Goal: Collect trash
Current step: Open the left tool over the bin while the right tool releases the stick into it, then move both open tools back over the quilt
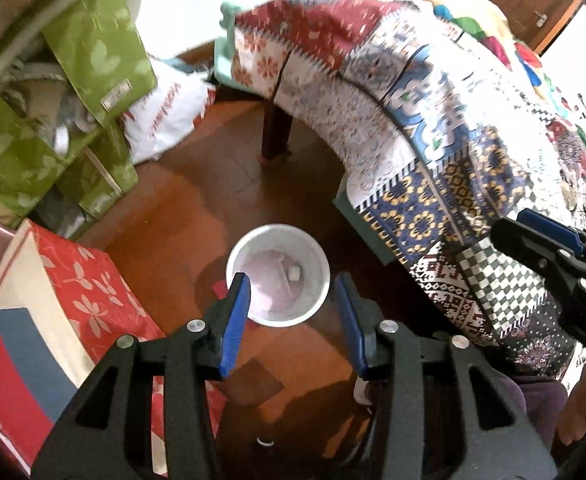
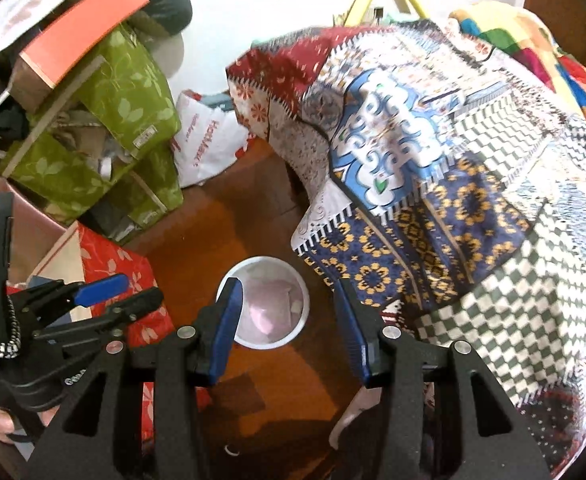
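A white round bin (image 1: 279,276) stands on the brown floor below both grippers, with pale pink and white scraps (image 1: 295,273) inside; it also shows in the right wrist view (image 2: 267,308). My left gripper (image 1: 291,290) is open and empty, held above the bin's near rim. My right gripper (image 2: 289,294) is open and empty, also above the bin. The right gripper shows at the right edge of the left wrist view (image 1: 549,248), and the left gripper at the left of the right wrist view (image 2: 105,296).
A bed with a patchwork quilt (image 1: 433,128) fills the right side, its dark leg (image 1: 273,132) on the floor. Green leaf-print bags (image 1: 93,52), a red flowered bag (image 1: 85,280) and a white plastic bag (image 2: 209,140) crowd the left.
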The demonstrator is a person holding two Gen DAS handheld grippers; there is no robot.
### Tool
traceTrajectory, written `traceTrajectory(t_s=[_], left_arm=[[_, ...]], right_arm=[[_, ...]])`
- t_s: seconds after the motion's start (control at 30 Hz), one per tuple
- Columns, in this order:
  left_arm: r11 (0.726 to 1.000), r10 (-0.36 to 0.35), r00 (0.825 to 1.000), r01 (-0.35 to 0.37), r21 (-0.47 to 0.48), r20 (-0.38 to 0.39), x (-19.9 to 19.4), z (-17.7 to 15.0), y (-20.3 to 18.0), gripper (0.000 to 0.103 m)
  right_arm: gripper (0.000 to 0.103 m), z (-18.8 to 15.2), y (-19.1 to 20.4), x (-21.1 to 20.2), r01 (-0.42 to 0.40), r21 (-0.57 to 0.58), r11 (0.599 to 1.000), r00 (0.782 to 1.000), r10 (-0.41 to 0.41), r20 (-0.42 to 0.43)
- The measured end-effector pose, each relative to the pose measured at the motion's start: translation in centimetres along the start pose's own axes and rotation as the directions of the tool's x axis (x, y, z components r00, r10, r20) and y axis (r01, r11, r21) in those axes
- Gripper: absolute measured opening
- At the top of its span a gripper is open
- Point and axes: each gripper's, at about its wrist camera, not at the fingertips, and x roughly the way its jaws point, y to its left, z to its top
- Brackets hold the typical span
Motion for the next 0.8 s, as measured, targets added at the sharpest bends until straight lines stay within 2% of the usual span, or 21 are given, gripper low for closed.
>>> traceTrajectory(t_s=[0.17, 0.27, 0.5, 0.67, 0.8], left_arm=[[0.999, 0.005, 0.995, -0.009, 0.042, 0.102, -5.2, -1.0, -1.9, 0.043], [0.998, -0.005, 0.986, -0.006, 0.068, 0.169, -8.3, -1.5, -3.3, 0.043], [0.992, -0.039, 0.952, 0.0, 0.124, 0.305, -14.7, -3.1, -7.9, 0.043], [0.985, -0.068, 0.929, 0.004, 0.174, 0.365, -17.4, -4.2, -11.8, 0.043], [0.978, -0.119, 0.915, 0.042, 0.204, 0.386, -18.9, -4.6, -14.7, 0.043]], right_arm=[[0.044, -0.8, -0.9, -4.1, 0.0, 0.006, 1.0, 0.997, 0.0, 0.078], [0.044, -1.4, -1.7, -7.1, 0.002, 0.013, 1.0, 0.991, -0.004, 0.137], [0.044, -3.6, -3.1, -13.4, 0.03, 0.015, 0.999, 0.964, -0.033, 0.262], [0.044, -5.1, -4.3, -17.6, 0.039, 0.017, 0.999, 0.943, -0.042, 0.329], [0.044, -6.2, -6.1, -20.7, 0.047, 0.029, 0.998, 0.925, -0.055, 0.375]])
